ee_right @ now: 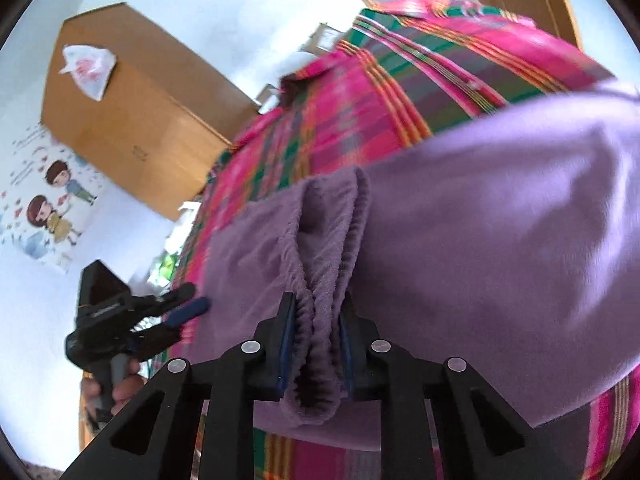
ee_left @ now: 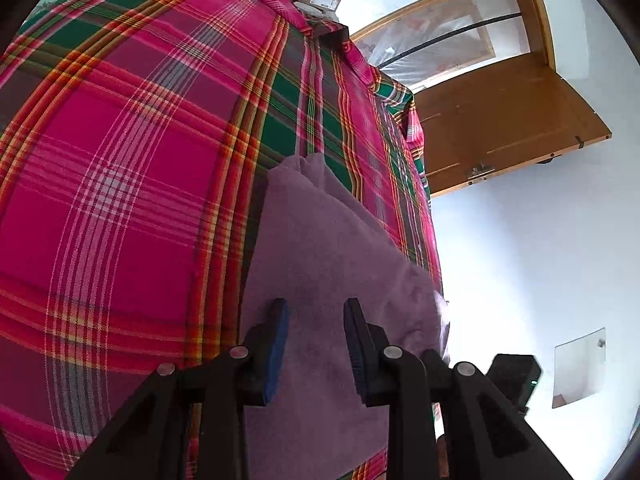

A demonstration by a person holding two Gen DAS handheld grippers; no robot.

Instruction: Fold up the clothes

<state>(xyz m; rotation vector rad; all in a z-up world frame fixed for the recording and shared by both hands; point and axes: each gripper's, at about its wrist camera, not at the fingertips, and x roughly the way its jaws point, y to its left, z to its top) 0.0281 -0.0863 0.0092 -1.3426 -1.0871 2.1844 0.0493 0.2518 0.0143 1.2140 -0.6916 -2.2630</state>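
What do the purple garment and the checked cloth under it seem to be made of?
The purple garment looks like soft fleece or terry: a matte, fuzzy nap and a gathered, ribbed hem pinched in the right gripper. The checked cloth looks like thin woven cotton or a blend: flat, crisp coloured stripes with no pile. The exact fibre of either cannot be told.

Purple garment (ee_right: 480, 220); bedcover (ee_left: 120, 160) pink plaid, green, orange stripes; door (ee_left: 500, 120) brown; walls (ee_left: 540, 260) white.

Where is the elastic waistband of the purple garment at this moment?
In the right wrist view, the waistband is low in the centre, bunched between the fingers of the right gripper, above the plaid bedsheet.
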